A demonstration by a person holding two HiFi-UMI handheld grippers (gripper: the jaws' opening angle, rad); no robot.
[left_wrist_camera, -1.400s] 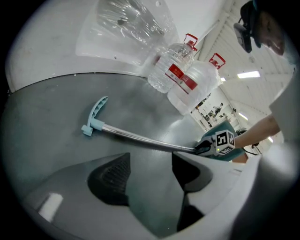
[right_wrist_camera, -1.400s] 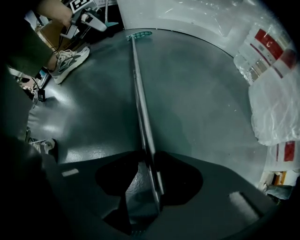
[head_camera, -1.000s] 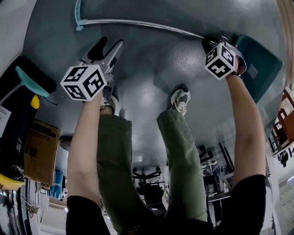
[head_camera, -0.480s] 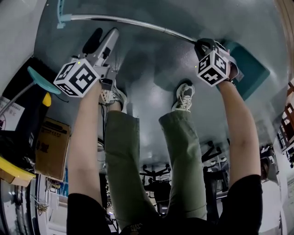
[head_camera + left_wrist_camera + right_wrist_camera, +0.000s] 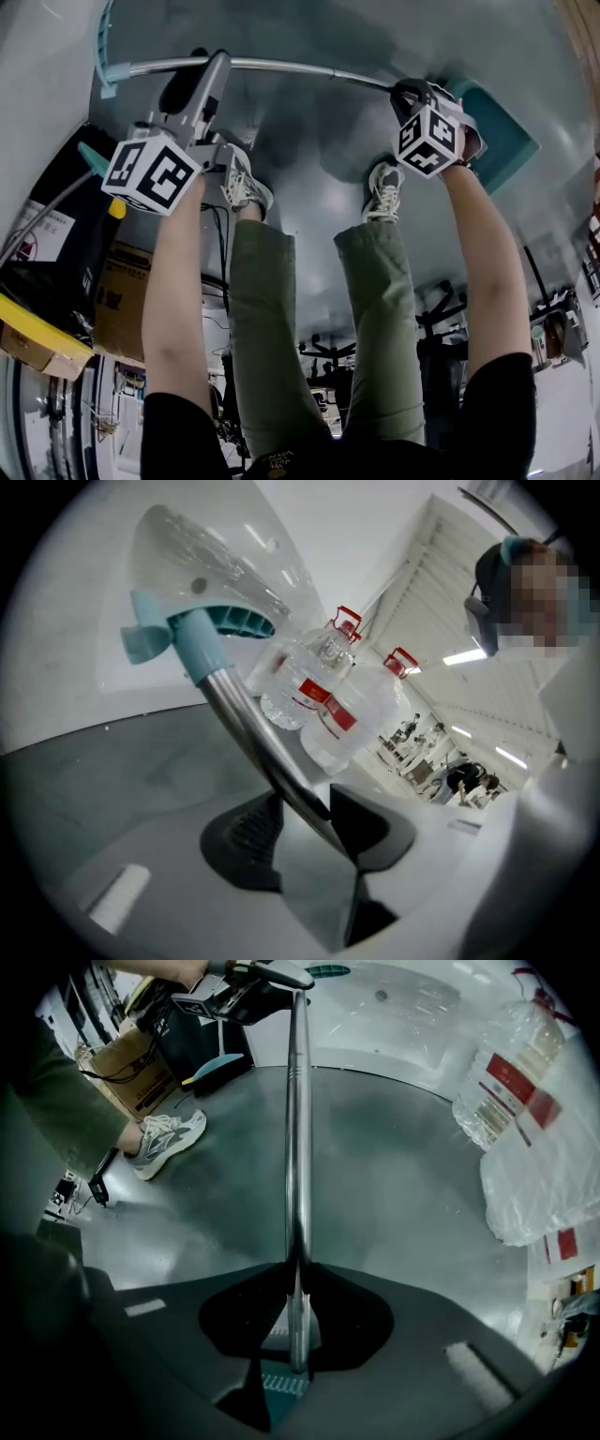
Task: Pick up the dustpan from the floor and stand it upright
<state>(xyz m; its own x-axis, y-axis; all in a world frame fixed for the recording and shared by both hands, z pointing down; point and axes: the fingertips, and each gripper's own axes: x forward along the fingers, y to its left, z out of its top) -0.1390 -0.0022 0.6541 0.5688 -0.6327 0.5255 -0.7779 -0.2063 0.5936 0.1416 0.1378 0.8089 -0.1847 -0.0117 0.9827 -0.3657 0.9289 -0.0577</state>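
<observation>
While right tool (image 5: 296,1269) grips dustpan handle (image 5: 298,1147), left tool (image 5: 305,801) closing round its far end

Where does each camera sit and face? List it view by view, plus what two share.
Head view: on the person's head, steeply down at the grey floor; shows forearms, green trousers, left gripper, right gripper.
Left gripper view: on the left gripper, along its closing jaws, silver metal dustpan handle between them, toward clear water bottles; a head shows.
Right gripper view: on the right gripper, along jaws clamped on that handle; shows a leg, grey sneaker.
All three share the handle.
</observation>
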